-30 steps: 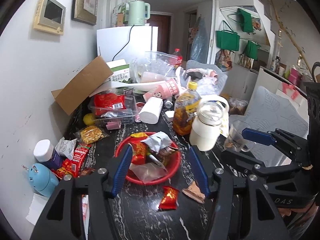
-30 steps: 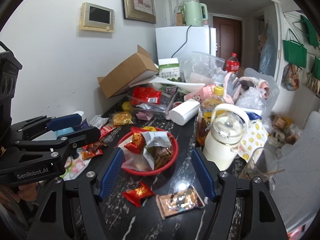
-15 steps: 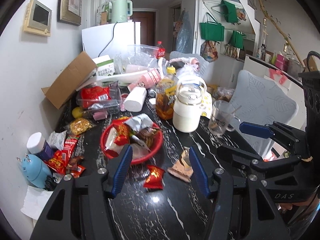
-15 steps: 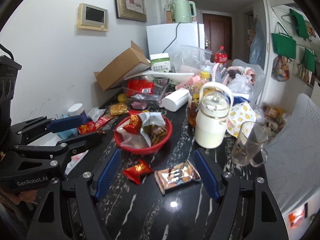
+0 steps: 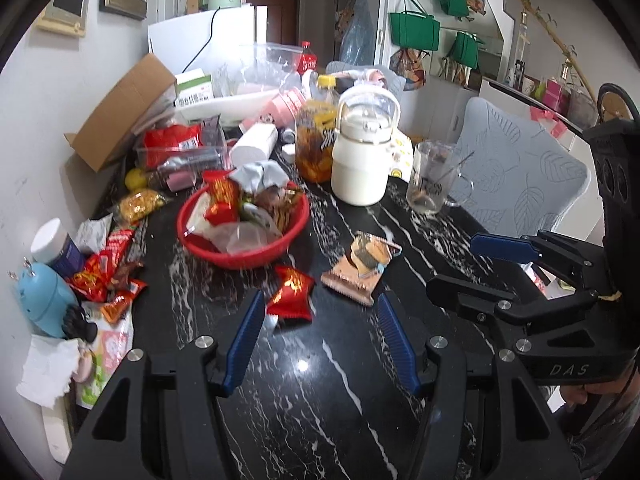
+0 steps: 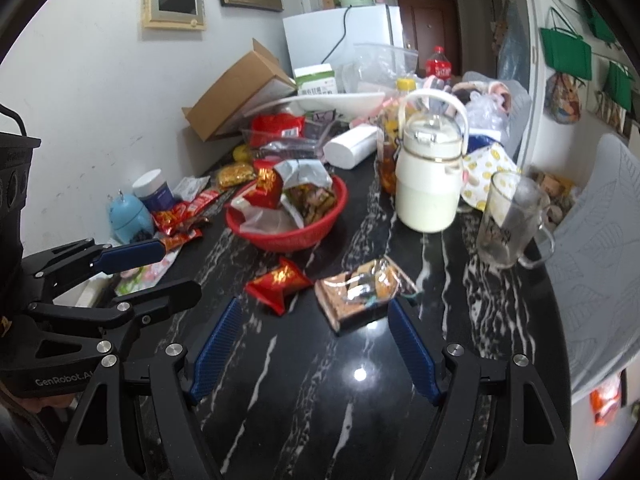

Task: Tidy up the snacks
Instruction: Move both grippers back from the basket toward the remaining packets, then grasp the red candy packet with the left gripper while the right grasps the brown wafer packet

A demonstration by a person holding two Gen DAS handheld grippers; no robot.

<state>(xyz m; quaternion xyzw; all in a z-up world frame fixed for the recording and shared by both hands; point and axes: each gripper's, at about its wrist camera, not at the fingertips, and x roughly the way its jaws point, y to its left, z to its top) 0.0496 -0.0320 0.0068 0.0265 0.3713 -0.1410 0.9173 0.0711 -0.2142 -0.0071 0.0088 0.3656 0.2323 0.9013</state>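
A red basket piled with snack packets stands mid-table. In front of it on the black marble top lie a small red snack packet and a brown biscuit packet. My left gripper is open above the table, and the red packet lies just beyond its left fingertip. My right gripper is open too, with the brown packet just ahead of its tips. Nothing sits between either pair of pads. Each gripper shows in the other's view: the right, the left.
A white lidded jug, an amber bottle and a glass mug stand behind the packets on the right. Loose red wrappers, a blue gadget and a white-capped jar crowd the left wall side. A grey chair stands at the table's right edge.
Both grippers have sunk toward the tabletop and tipped further down. The two loose packets now lie right at their fingertips instead of the basket. The right jaws stand slightly wider.
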